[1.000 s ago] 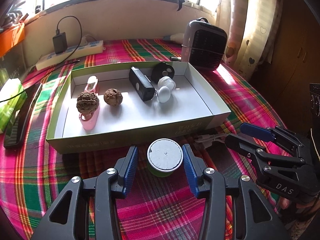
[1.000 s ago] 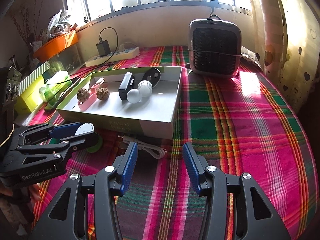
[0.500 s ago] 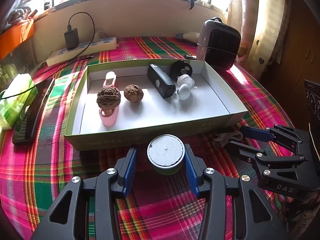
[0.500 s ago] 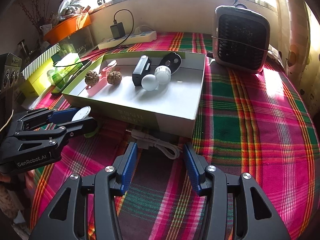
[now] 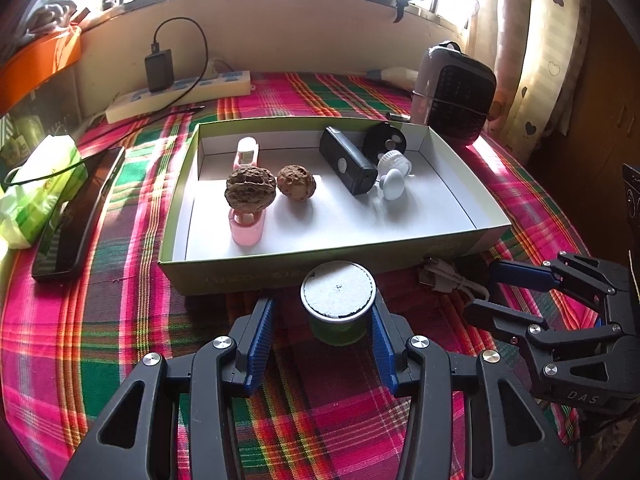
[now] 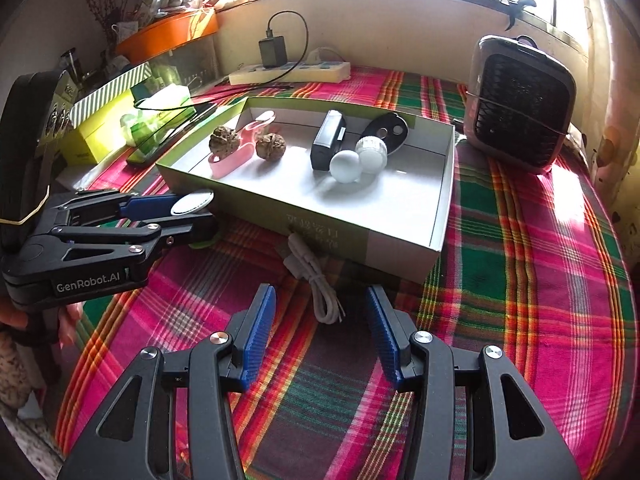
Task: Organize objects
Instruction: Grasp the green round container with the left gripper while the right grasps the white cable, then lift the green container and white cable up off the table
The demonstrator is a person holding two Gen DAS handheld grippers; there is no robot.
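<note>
A small green jar with a grey-white lid stands on the plaid cloth just in front of the shallow green box. My left gripper is open, its blue pads either side of the jar, the right pad touching or nearly touching it. It also shows in the right wrist view. The box holds two walnuts, a pink holder, a black case and white knobs. My right gripper is open and empty, a coiled white cable between its fingers.
A small grey fan heater stands behind the box at the right. A power strip with a charger lies by the wall. A black phone and a green packet lie left of the box.
Both grippers have moved forward and the views have shifted. The left jaws have stayed open around the jar. The cable now lies between the right fingers.
</note>
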